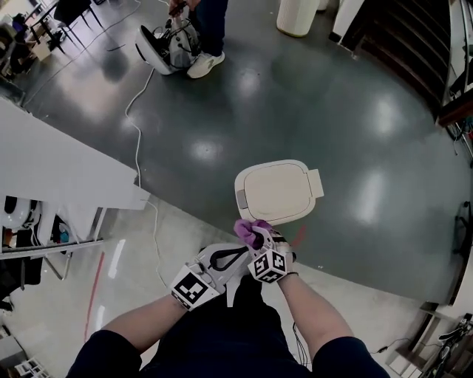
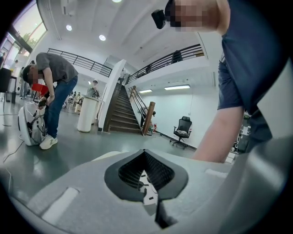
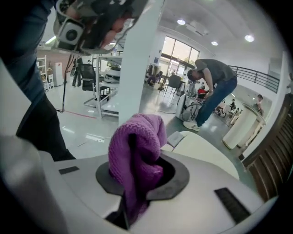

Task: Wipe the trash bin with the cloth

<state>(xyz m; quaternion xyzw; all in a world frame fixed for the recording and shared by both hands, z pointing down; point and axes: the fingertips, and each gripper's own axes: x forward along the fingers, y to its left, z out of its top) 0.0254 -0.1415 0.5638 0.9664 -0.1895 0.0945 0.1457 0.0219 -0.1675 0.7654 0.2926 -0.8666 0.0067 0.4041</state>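
Trash bin [image 1: 279,193]: stands on the dark glossy floor [image 1: 355,125] just ahead of the person, cream lid closed. In the right gripper view the lid [image 3: 206,153] lies just beyond the jaws.
Cloth [image 1: 250,232]: purple, knitted, bunched into a lump at the near edge of the bin's lid. Whether it touches the lid cannot be told.
Right gripper [image 1: 256,238]: jaws clamped on the cloth [image 3: 136,157] – a fold rises above them and a tail hangs down through the slot below. It points toward the bin.
Left gripper [image 1: 230,258]: just beside the right gripper [image 3: 137,183], on the person's left and a little nearer the body. In its own view, the left gripper [image 2: 145,177] has its ribbed jaws together with nothing between them.
Background person [image 1: 201,33]: stands at the far side of the floor, bent over a white device [image 1: 164,49].
Cable [image 1: 136,144]: white, running across the floor from that device toward the person.
Bench [image 1: 55,166]: white, at the left of the head view, well apart from the bin.
Second bin [image 1: 297,15]: pale and tall, at the far edge of the floor near the stairs [image 2: 120,114].
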